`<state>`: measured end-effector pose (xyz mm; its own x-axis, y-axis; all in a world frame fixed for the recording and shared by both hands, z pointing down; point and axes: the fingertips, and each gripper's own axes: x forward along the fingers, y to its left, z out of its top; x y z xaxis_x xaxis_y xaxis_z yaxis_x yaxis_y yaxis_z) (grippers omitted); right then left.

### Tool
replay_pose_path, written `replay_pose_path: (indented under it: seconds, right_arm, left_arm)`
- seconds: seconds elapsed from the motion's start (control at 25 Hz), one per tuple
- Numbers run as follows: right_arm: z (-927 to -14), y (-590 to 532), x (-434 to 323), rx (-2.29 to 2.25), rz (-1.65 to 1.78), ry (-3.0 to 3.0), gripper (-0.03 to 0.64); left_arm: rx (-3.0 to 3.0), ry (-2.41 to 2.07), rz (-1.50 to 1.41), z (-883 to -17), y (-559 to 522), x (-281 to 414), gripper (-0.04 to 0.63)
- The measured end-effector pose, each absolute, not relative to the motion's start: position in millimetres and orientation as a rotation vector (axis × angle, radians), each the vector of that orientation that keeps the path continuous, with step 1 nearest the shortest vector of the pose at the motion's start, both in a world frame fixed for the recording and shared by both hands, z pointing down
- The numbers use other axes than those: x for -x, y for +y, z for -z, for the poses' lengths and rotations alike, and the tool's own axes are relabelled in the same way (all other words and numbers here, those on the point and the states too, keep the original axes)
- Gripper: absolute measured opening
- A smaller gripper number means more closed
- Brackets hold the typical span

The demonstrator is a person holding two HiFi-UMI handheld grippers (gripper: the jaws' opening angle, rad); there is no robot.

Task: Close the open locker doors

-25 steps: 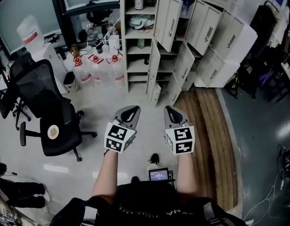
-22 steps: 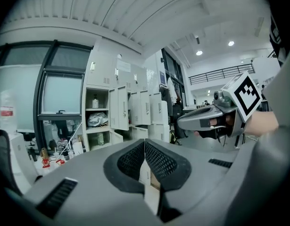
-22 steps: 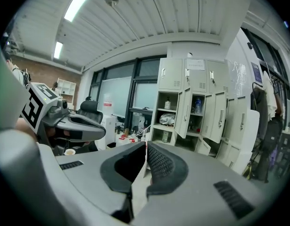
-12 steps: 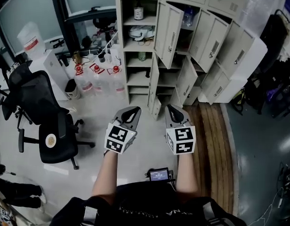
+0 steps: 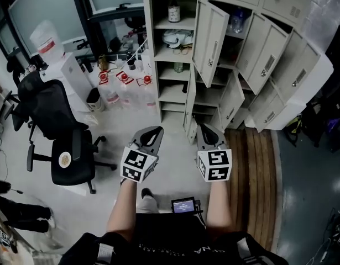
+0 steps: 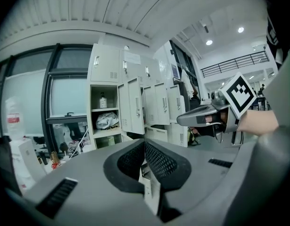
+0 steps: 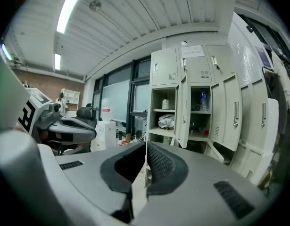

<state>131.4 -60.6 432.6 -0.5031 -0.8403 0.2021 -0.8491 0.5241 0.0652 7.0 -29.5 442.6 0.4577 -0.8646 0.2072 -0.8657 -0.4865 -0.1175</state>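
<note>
Lockers (image 5: 148,59): tall bank of pale sheet metal, straight ahead of you across the floor. Several doors stand open, and the left column shows cluttered shelves.
Upper open door (image 5: 210,42): flat painted panel, long axis upright, swung out toward you, with a slim vertical handle.
Lower open door (image 5: 190,108): narrow, seen nearly edge-on, low down. It lies just ahead of your right gripper, so that hand looks the nearer.
Right gripper (image 5: 205,132): jaws together on nothing, dark mesh-textured pads meeting at the tips.
Left gripper (image 5: 153,131): likewise closed and empty, a little left of the doors.
</note>
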Motion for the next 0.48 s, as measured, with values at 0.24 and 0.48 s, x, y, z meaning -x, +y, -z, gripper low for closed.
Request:
replay_pose_path:
  seconds: [0.24, 0.48]
  right_arm:
    - [-441.0, -100.9, -112.3, -1.434, -0.073, -2.545, 0.035]
    - [-432.2, -161.1, -89.2, -1.485, -0.014, -2.48, 0.035]
  left_arm:
    - [-2.682, -1.569, -0.361, -452.7, -74.0, 11.8, 0.02]
    - [-2.731, -1.518, -0.338, -446.6, -144.3, 37.8, 0.02]
